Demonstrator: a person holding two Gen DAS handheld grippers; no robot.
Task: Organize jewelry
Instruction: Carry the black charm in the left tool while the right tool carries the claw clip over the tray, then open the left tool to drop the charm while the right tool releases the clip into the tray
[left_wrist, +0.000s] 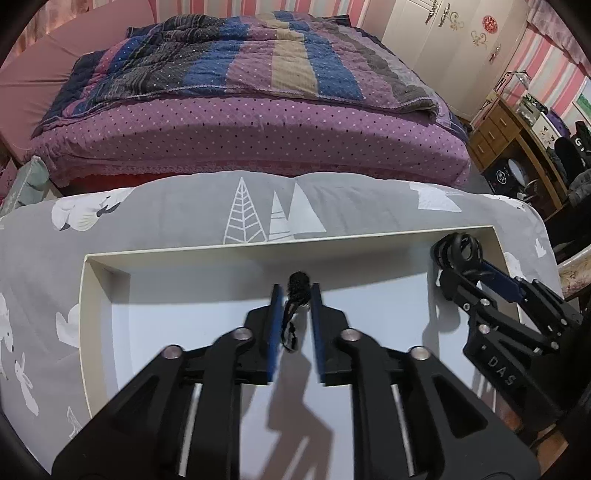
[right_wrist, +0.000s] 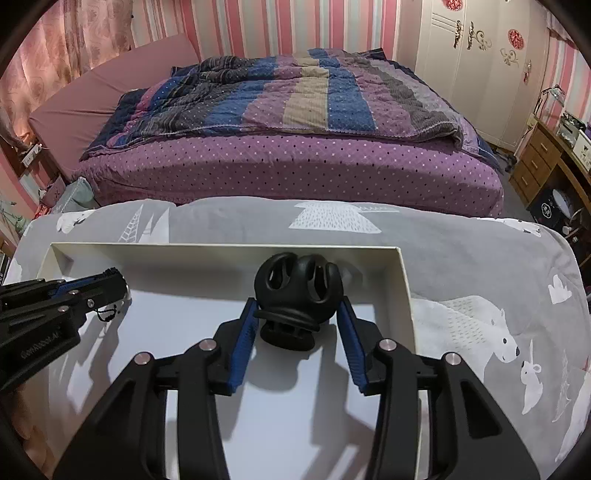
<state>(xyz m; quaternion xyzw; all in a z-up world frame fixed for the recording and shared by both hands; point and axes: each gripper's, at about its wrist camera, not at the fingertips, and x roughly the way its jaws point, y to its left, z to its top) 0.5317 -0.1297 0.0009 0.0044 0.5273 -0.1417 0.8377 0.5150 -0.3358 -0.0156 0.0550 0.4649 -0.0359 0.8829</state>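
Right gripper (right_wrist: 297, 325) hugs that chunky black hair claw (right_wrist: 297, 295) down in the white tray (right_wrist: 404, 280); your left gripper (left_wrist: 295, 317), narrowly parted, drops a beaded black cord piece (left_wrist: 293, 314) mid-tray. Nothing's left outside, as far as I can see.

Pink-striped walls (right_wrist: 258, 22) behind a bed (right_wrist: 295, 162). White wardrobe (right_wrist: 480, 74) right of the bed; wooden desk (right_wrist: 543, 162) nearer, right.

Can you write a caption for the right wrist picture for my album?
Right hand-held gripper holds a black hair claw over the white tray.
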